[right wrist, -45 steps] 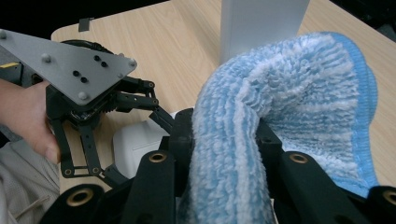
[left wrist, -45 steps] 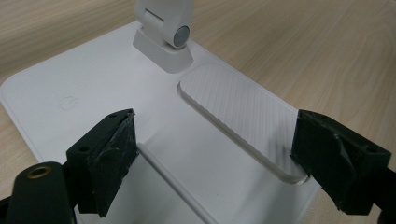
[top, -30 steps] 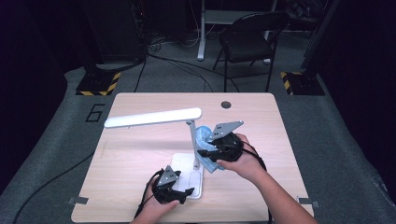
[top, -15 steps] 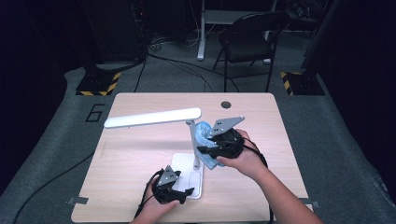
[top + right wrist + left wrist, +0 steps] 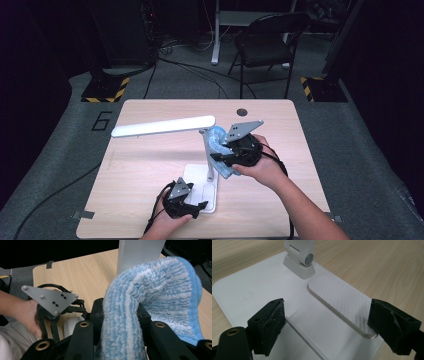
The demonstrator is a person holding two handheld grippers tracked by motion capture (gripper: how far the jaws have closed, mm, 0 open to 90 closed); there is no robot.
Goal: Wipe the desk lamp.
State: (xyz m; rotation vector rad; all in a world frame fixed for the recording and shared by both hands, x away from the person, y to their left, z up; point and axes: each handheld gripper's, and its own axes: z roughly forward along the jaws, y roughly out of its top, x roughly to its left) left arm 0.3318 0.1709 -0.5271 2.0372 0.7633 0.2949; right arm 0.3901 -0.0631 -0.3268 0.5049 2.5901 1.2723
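Lamp (image 5: pixel 210 150) post is being wiped by the right gripper (image 5: pixel 227 159) clamping a cloth (image 5: pixel 220 142), while the wide-open left gripper (image 5: pixel 192 210) is pinning its base, near the table's (image 5: pixel 150 165) front edge; sliding onward likely comes next.

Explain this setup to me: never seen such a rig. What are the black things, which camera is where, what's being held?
A person sits at a wooden table and holds a two-jaw gripper in each hand. The high view looks down from above; the other two cameras ride on the grippers, looking along their jaws. A white desk lamp stands on the table. The left gripper rests open over the lamp base, a jaw on each side, seemingly steadying it. The right gripper is shut on a blue-and-white cloth, held against the lamp's upright post, apparently to wipe it.
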